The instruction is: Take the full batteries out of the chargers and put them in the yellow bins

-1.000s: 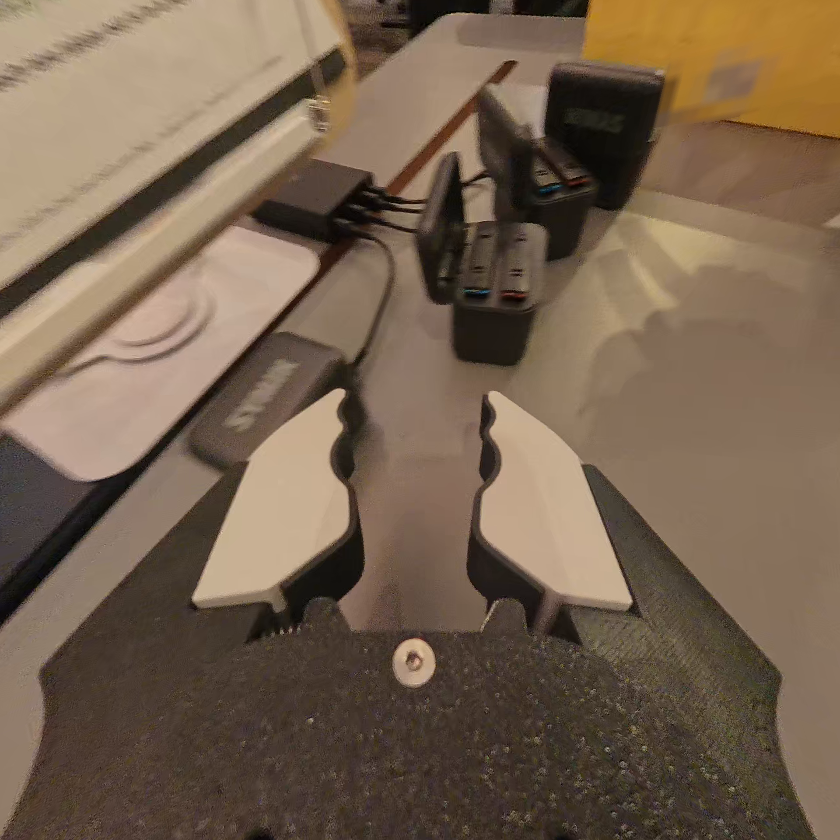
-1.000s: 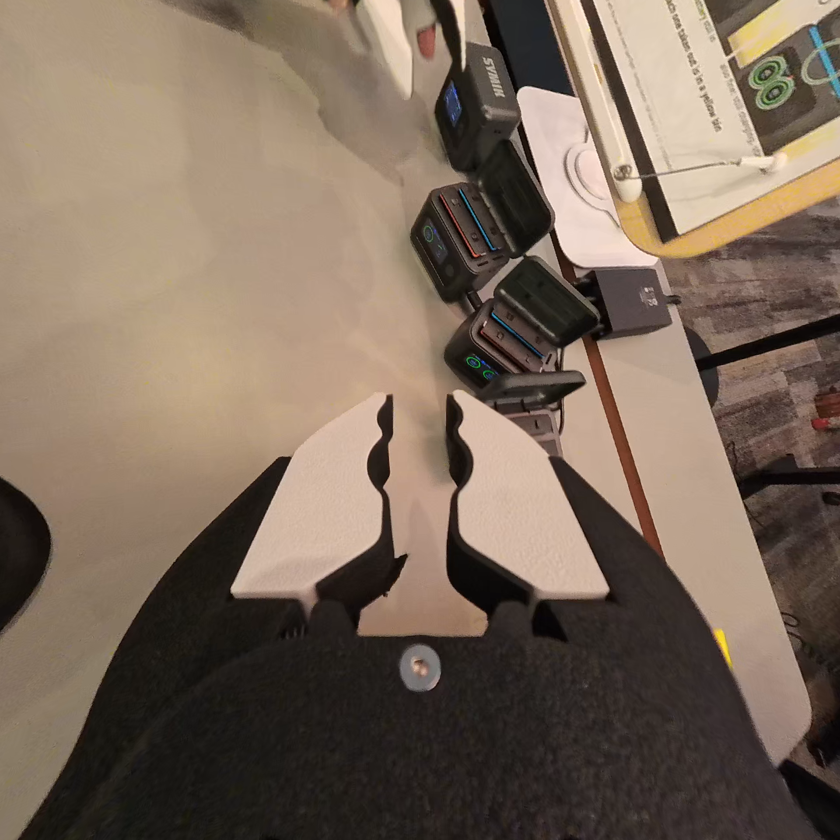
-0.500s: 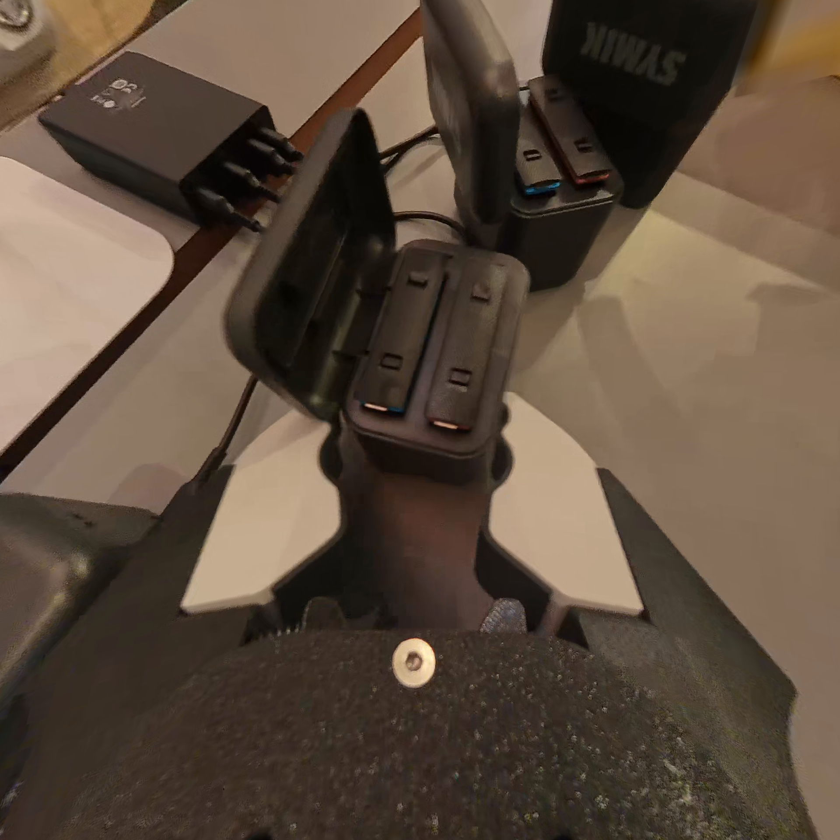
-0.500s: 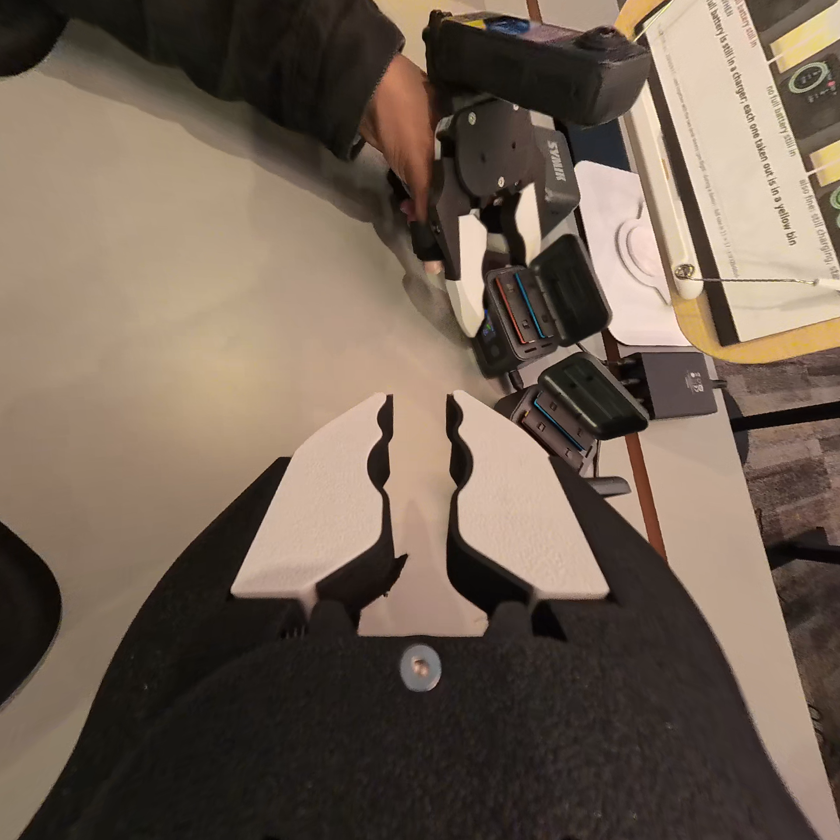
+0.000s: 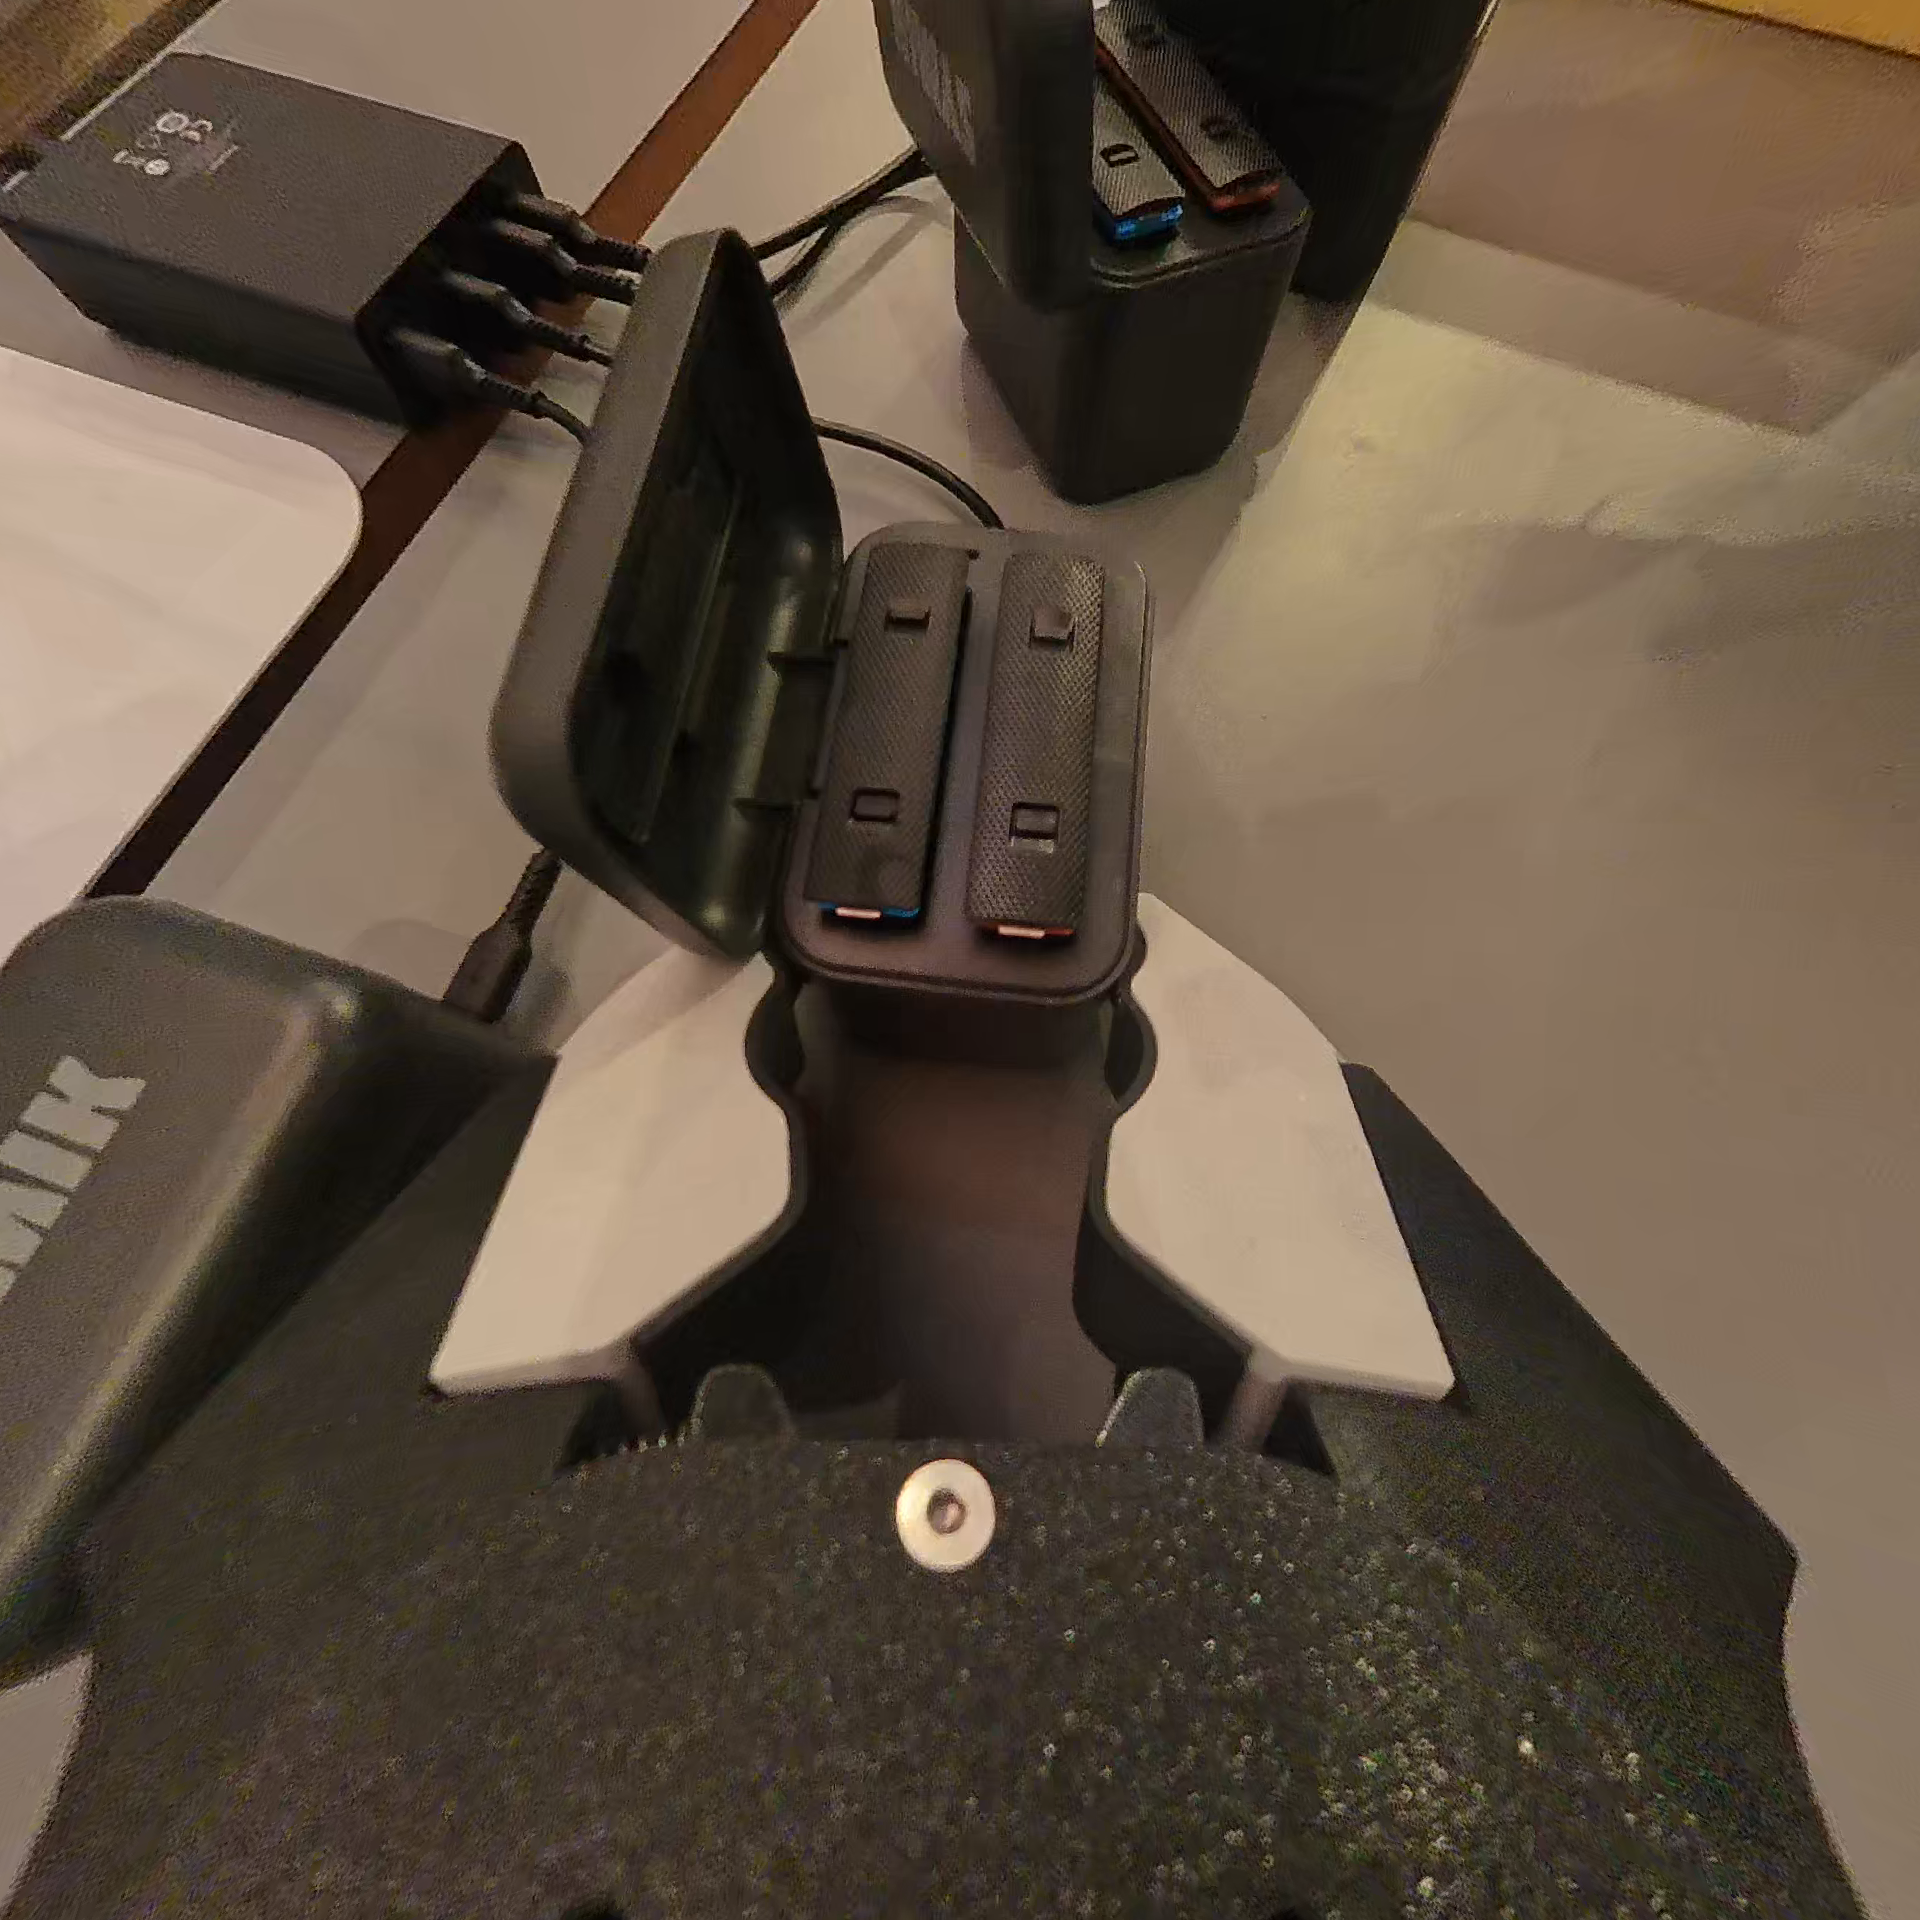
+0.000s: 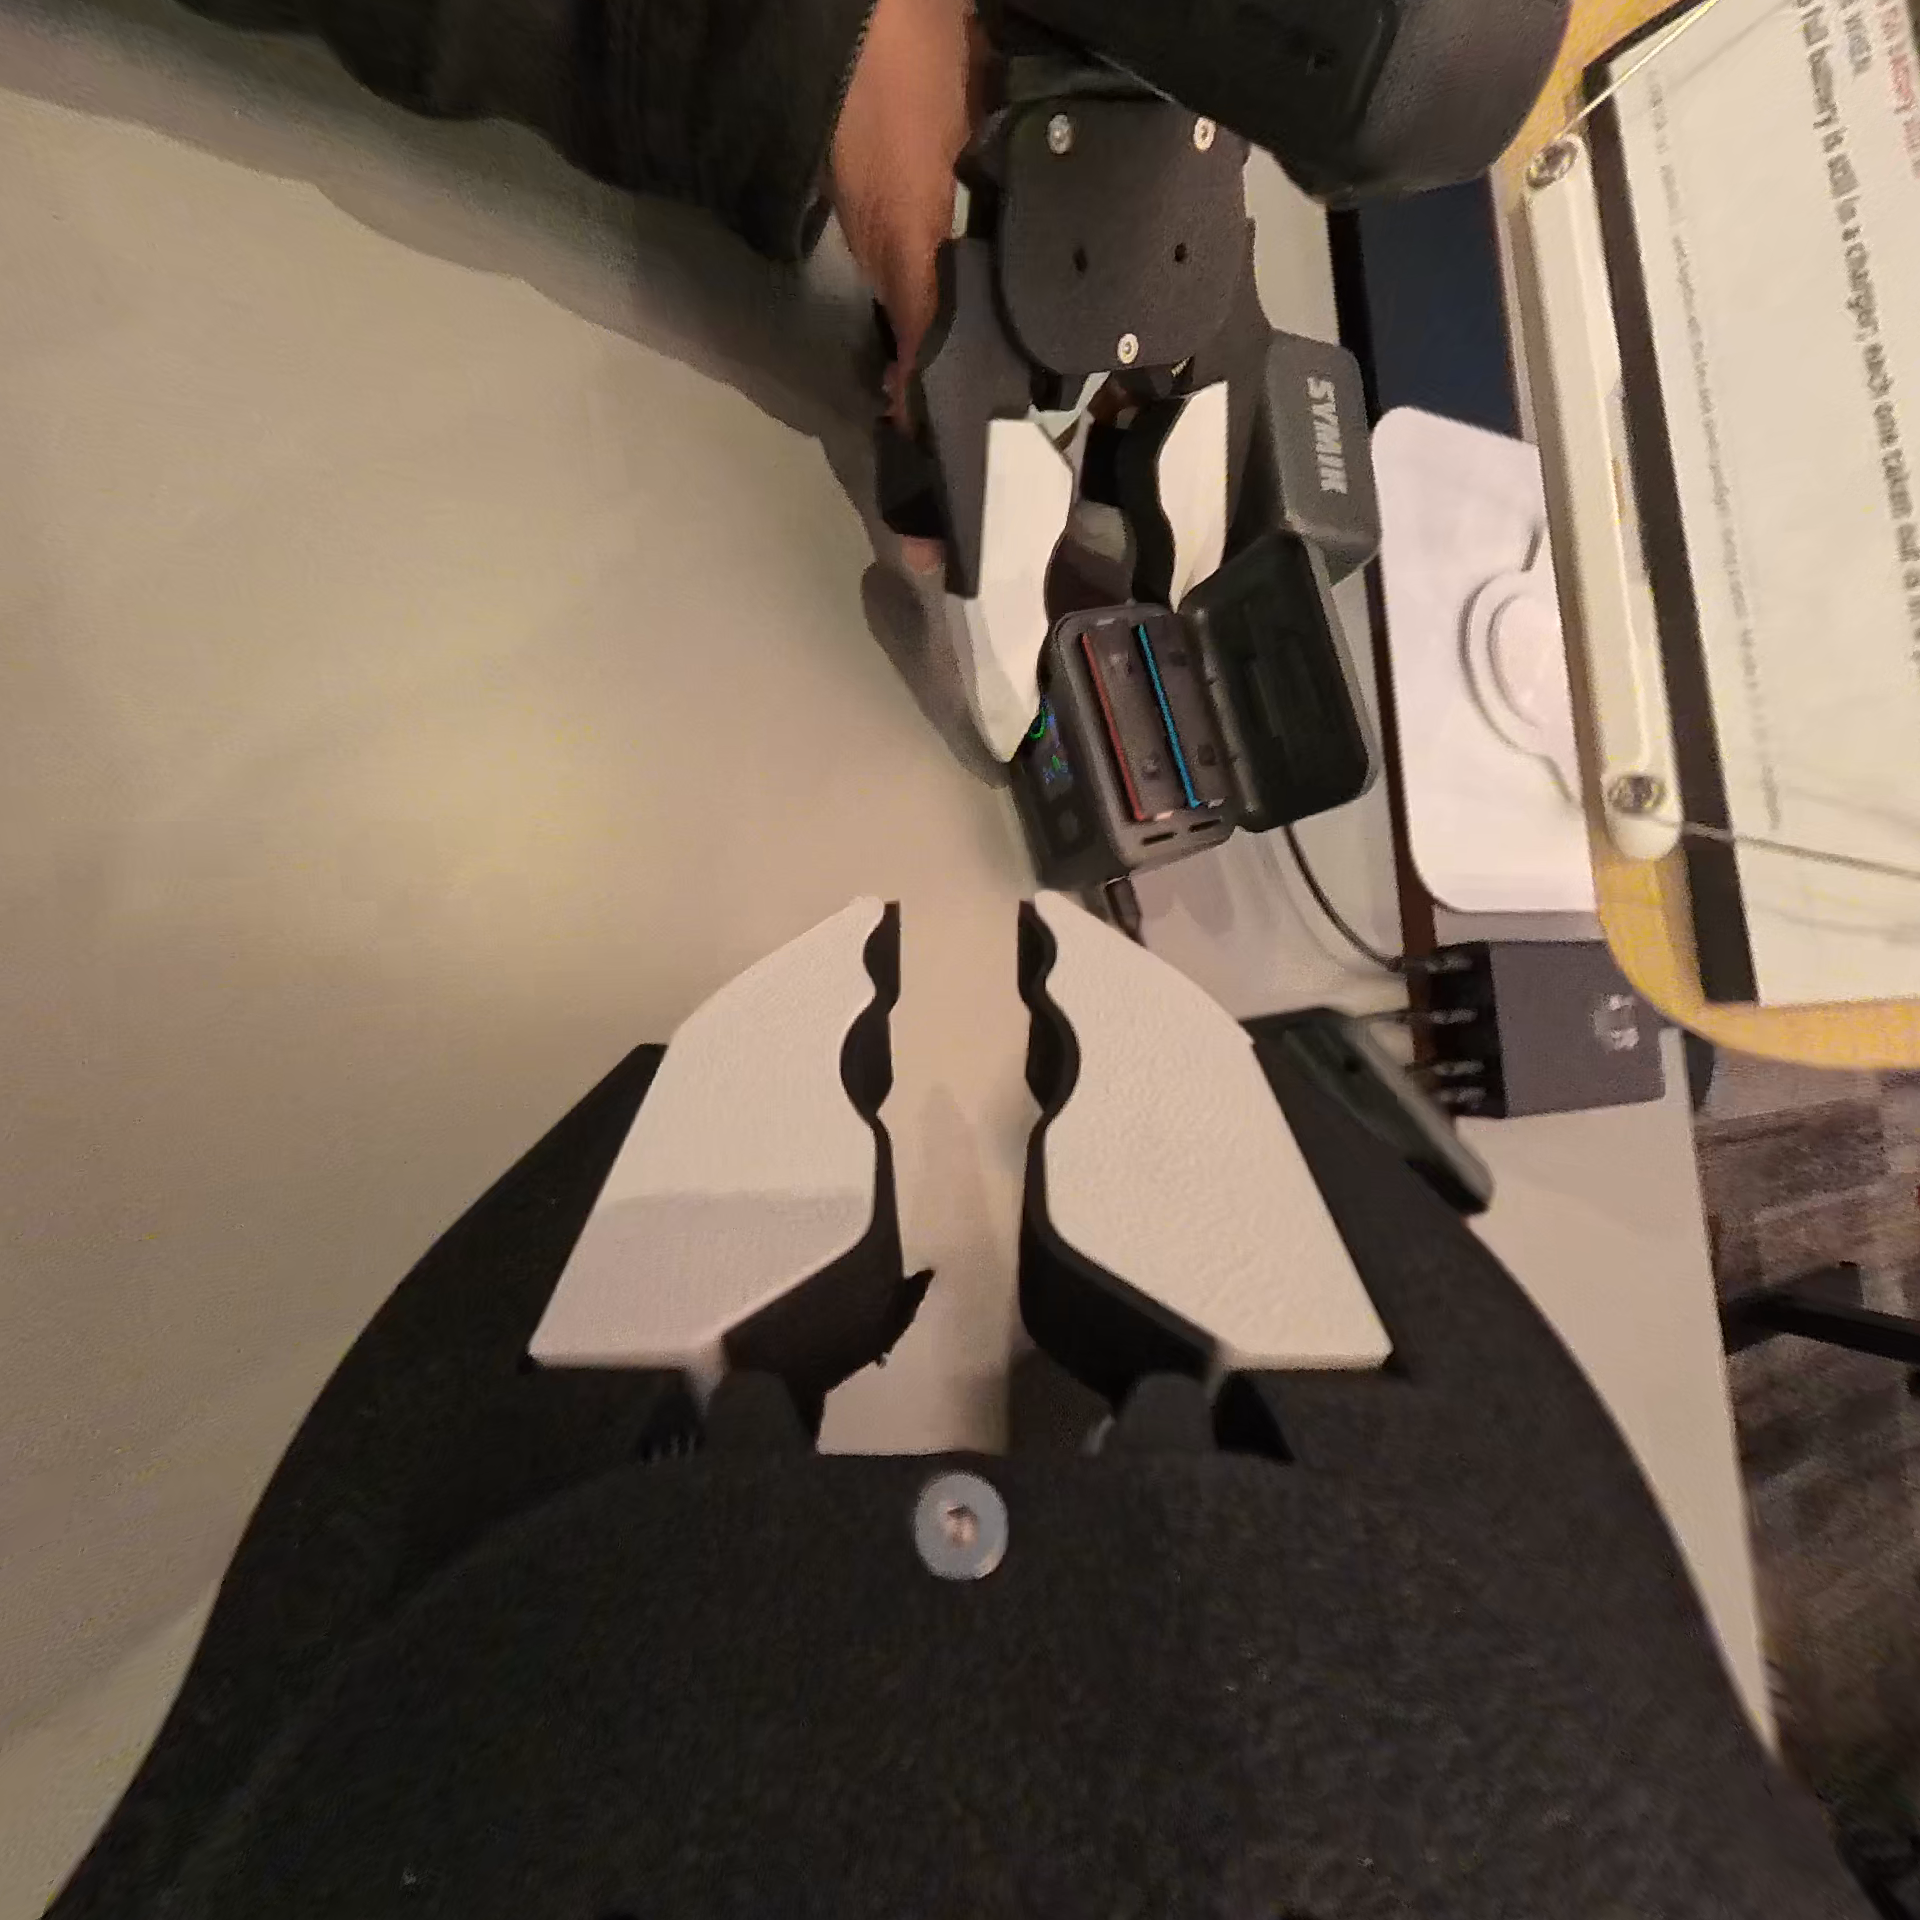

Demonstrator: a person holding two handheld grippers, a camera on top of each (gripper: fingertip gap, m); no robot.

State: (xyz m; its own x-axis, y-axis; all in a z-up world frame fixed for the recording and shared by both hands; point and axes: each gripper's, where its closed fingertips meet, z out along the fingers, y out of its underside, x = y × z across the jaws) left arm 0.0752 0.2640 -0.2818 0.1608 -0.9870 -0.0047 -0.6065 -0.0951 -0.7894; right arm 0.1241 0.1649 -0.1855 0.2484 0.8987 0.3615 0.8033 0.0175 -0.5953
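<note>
A black charger (image 5: 1127, 779) stands with its lid (image 5: 675, 623) open. It holds two batteries, one with a blue tab (image 5: 883, 758) and one with a red tab (image 5: 1039, 748). My left gripper (image 5: 945, 997) has its jaws against both sides of the charger's body. The right wrist view shows the same charger (image 6: 1070, 790), with a lit display, held by the left gripper (image 6: 1101, 623). My right gripper (image 6: 961, 914) is empty, with a narrow gap between its jaws. It hovers just short of the charger. No yellow bin is in view.
A second open charger (image 5: 1143, 353) with two batteries and a closed one (image 5: 1382, 156) stand beyond. Another closed charger (image 5: 156, 1195) lies at my left. A power hub (image 5: 239, 208) with cables, a white pad (image 5: 135, 582) and a clipboard (image 6: 1766, 520) line the table's edge. The gap from one gripper's tips to the other's is roughly 15 cm. The power hub (image 5: 239, 208) sits 20 cm or so from the ends of my left fingers. The right camera catches it too, in the right wrist view (image 6: 1572, 993).
My left gripper moved forward to the charger, opened wider, then narrowed onto its sides. My right gripper swung toward that charger with its jaw gap unchanged.
</note>
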